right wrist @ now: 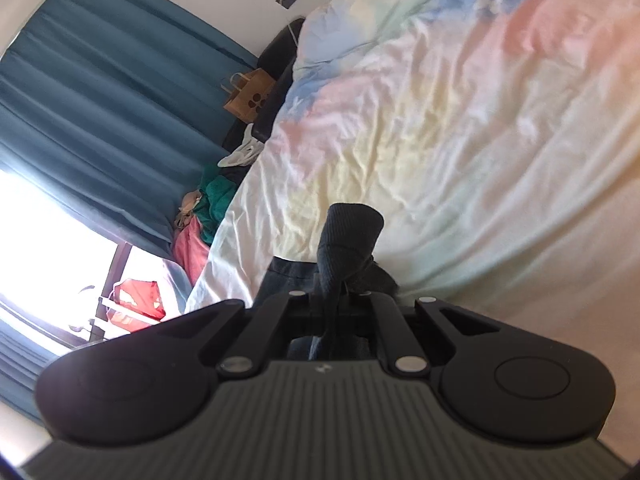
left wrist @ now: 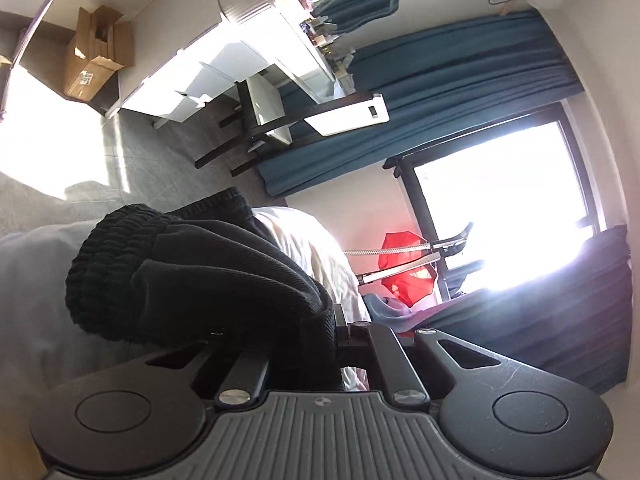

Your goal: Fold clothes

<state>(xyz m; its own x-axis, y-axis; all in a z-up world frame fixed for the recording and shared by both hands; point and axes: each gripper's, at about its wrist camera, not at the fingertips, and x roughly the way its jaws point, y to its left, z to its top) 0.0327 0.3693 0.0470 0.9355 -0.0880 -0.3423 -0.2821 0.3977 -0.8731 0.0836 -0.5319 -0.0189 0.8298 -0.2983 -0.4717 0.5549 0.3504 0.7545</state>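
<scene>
I am holding the black garment (left wrist: 192, 276) in both tools: my left gripper (left wrist: 340, 332) is clamped on its ribbed edge, my right gripper (right wrist: 334, 300) is pinching another part, lifting it above the pastel bedsheet (right wrist: 460, 120), probably so it can hang straight for folding.

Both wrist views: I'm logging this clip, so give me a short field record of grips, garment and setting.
left gripper: shut on black garment with ribbed knit cuff
right gripper: shut on a dark ribbed fabric fold
same garment in both: cannot tell
surface: pastel tie-dye bedsheet, wrinkled
backdrop: teal pleated curtain, bright window
</scene>
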